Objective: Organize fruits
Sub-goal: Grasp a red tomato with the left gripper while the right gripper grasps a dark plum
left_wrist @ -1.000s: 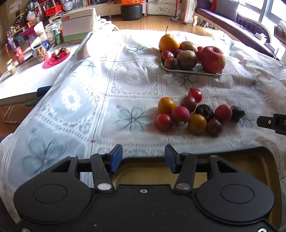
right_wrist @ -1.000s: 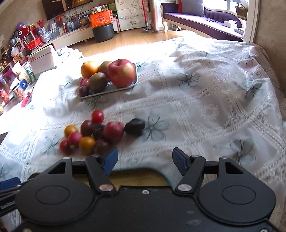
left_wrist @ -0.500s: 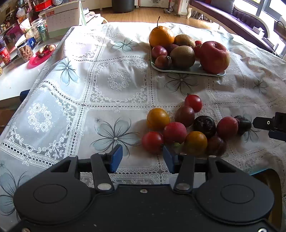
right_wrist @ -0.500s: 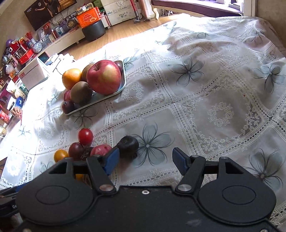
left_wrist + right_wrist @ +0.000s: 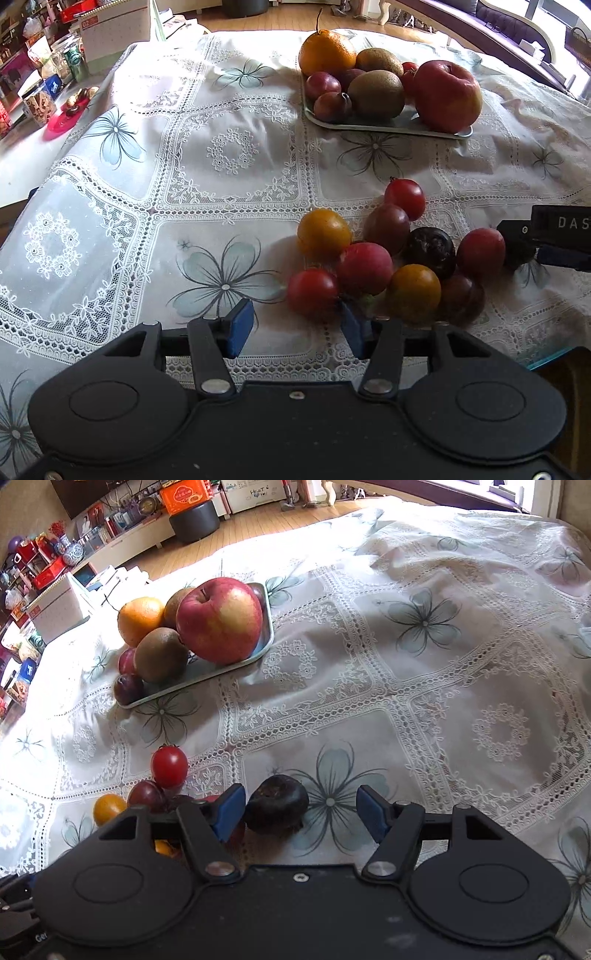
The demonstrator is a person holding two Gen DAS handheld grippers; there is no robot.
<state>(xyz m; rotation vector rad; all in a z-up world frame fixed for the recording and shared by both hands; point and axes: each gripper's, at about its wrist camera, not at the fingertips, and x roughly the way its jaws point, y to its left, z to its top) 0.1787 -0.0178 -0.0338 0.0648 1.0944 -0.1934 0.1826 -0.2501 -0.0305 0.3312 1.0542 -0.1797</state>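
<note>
A pile of small red, orange and dark fruits lies loose on the lace tablecloth. My left gripper is open just short of its nearest red tomato, which sits ahead of the right finger. My right gripper is open around a dark wrinkled fruit, which lies close to the left finger; this fruit is mostly hidden in the left wrist view. A grey tray farther back holds an orange, kiwis, plums and a big red apple. The right gripper's finger shows at the left view's right edge.
A side counter with jars, boxes and a red dish lies left of the table. The table's near edge shows at bottom right. A sofa and low shelves stand beyond the table.
Both grippers have moved forward and down toward the loose pile. The left now reaches the nearest tomato; the right now straddles the dark fruit. Both stay open.
</note>
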